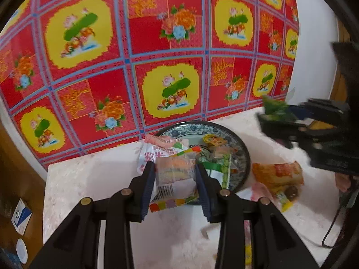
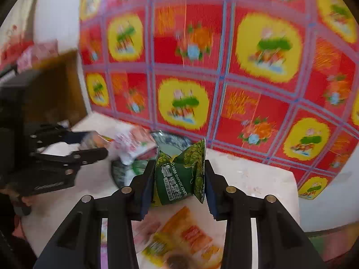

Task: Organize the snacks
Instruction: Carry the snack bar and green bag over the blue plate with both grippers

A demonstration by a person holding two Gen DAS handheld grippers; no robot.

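The left gripper (image 1: 175, 180) was clamped on a clear-wrapped snack packet (image 1: 176, 174) with pastel pieces inside and a barcode on its lower end, both pads pressing its sides. It was held just above the near rim of a blue-and-white patterned plate (image 1: 243, 157) that sat on the pale marbled tabletop (image 1: 89, 179) against the wall. The plate already carried several wrapped snacks, among them a white-and-red packet (image 1: 154, 151) at its left edge and a green-and-white one (image 1: 221, 168) near the middle.

The right gripper (image 2: 179, 180) was closed on a green snack pouch (image 2: 181, 174) printed with white lettering, its 2 pads squeezing the crumpled sides. The pouch hung above the table, in front of the plate (image 2: 170, 140), whose rim showed behind it. In the left wrist view this gripper (image 1: 278, 112) appeared at the right, raised above the table with the green pouch (image 1: 274, 108) at its tip.

An orange-and-yellow snack bag (image 1: 277, 172) lay flat on the table to the right of the plate; in the right wrist view it (image 2: 179, 237) sat directly below the held pouch. A red, yellow and blue floral cloth (image 1: 157, 44) covered the wall behind.
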